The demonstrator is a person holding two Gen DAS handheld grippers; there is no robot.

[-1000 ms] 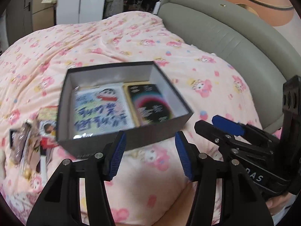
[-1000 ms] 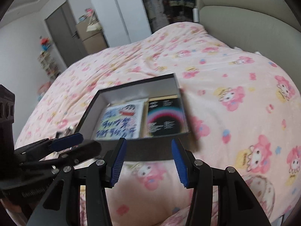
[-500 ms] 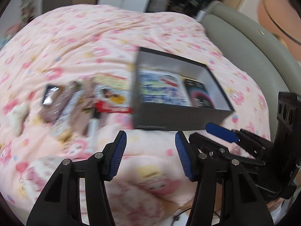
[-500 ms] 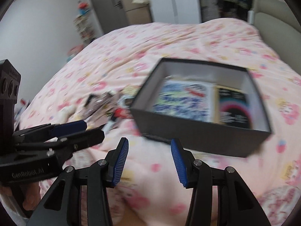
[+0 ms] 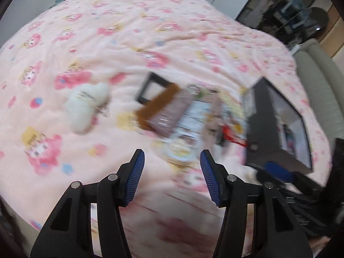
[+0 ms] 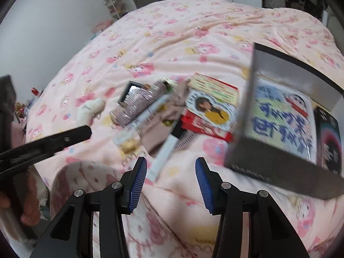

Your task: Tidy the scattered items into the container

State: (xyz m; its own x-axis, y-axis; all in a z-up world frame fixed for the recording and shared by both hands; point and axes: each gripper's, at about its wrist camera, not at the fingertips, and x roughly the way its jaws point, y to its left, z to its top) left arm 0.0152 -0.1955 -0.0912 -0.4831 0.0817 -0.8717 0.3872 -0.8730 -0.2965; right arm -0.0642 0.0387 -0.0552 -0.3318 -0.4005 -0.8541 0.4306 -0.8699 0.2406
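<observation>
A bed point(image 6: 172, 32) under a pink cartoon-print quilt filled the room, with a white wall point(image 6: 53, 21) beyond. Scattered packets point(image 6: 167, 111) lay mid-bed, just beside the dark open box point(image 6: 279, 165). The left gripper point(image 5: 172, 178) and the right gripper point(image 6: 171, 180) both gaped, holding nothing.

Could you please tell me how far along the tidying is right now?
Early. Two flat items already lie in the dark box. Nothing is in hand: the left gripper and right gripper are both open. The scattered pile and the white plush remain on the blanket.
</observation>
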